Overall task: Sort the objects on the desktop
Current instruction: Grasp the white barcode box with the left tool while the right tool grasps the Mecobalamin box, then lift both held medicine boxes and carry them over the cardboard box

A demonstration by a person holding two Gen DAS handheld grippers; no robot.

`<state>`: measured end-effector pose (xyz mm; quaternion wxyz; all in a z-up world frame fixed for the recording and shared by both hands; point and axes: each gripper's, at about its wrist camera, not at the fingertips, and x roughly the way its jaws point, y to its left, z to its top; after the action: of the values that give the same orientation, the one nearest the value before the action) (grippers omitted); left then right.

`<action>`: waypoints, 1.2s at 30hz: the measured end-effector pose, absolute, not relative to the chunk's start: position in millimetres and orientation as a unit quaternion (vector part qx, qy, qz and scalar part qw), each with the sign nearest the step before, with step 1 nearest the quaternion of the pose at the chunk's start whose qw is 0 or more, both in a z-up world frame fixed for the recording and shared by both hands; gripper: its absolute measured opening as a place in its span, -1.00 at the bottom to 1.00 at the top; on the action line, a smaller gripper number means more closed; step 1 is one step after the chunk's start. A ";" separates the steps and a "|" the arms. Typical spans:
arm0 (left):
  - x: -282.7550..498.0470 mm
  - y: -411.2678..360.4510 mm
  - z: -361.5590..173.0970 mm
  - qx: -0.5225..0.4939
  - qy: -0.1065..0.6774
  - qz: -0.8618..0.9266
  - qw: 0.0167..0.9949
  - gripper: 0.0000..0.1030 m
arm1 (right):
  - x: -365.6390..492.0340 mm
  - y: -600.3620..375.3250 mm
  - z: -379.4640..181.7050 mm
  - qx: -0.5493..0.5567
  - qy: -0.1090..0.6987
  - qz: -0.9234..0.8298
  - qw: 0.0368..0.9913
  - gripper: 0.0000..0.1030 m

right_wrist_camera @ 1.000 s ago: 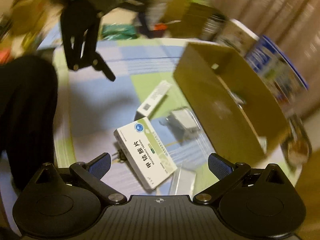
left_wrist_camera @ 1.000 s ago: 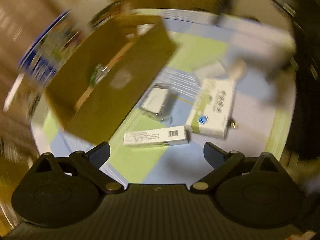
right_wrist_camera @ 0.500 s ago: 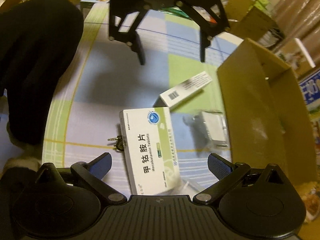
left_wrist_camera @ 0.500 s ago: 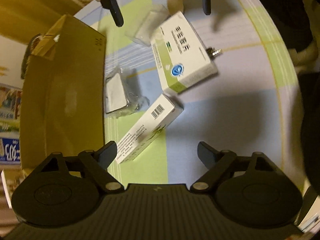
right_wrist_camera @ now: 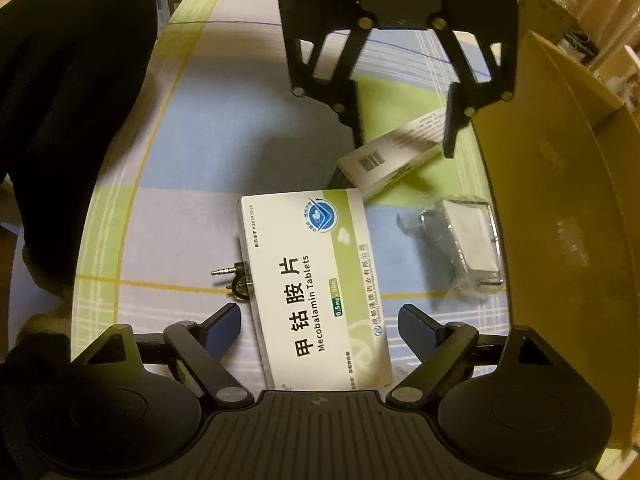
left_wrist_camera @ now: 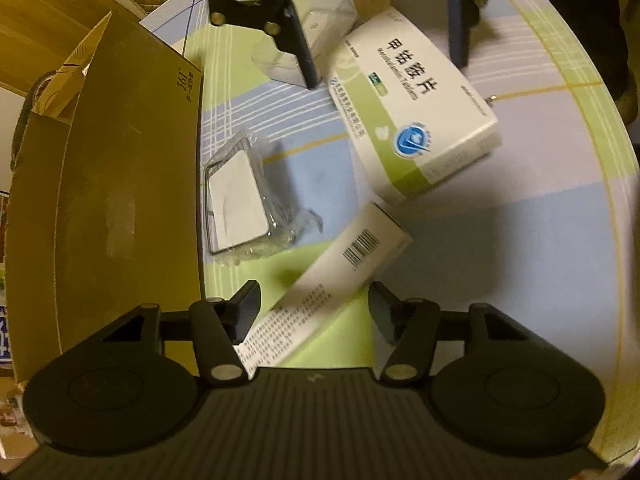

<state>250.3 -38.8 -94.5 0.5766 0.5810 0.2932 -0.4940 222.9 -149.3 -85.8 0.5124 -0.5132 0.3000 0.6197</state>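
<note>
A slim white box with a barcode (left_wrist_camera: 340, 264) lies on the checked cloth, and my left gripper (left_wrist_camera: 314, 306) is open with a finger on each side of it. The right wrist view shows the same left gripper (right_wrist_camera: 404, 142) straddling the slim box (right_wrist_camera: 392, 156). A large white-and-green Mecobalamin tablet box (right_wrist_camera: 316, 292) lies flat between the fingers of my open right gripper (right_wrist_camera: 322, 322). The left wrist view shows that right gripper (left_wrist_camera: 386, 71) over the tablet box (left_wrist_camera: 412, 120). A plastic-wrapped white item (left_wrist_camera: 240, 196) lies beside the cardboard box (left_wrist_camera: 120, 180).
The open brown cardboard box (right_wrist_camera: 560, 200) stands along one side of the cloth. A clear plastic case (left_wrist_camera: 320, 36) lies behind the tablet box. An audio plug (right_wrist_camera: 236, 276) sticks out from under the tablet box. A person's dark-clothed leg (right_wrist_camera: 72, 100) borders the cloth.
Both grippers have come down and forward onto the cloth. The left now straddles the slim box, the right the tablet box, and both pairs of fingers stand closer together.
</note>
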 end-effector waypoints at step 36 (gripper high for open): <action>251.5 -25.6 -102.3 0.377 0.481 -0.459 0.645 -0.27 | 220.5 -131.4 -85.2 -0.435 0.396 0.611 0.531 0.46</action>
<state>251.5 -25.6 -102.3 0.6447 0.3769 0.4812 -0.4591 220.5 -131.4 -85.2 0.5306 -0.4349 0.3955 0.6106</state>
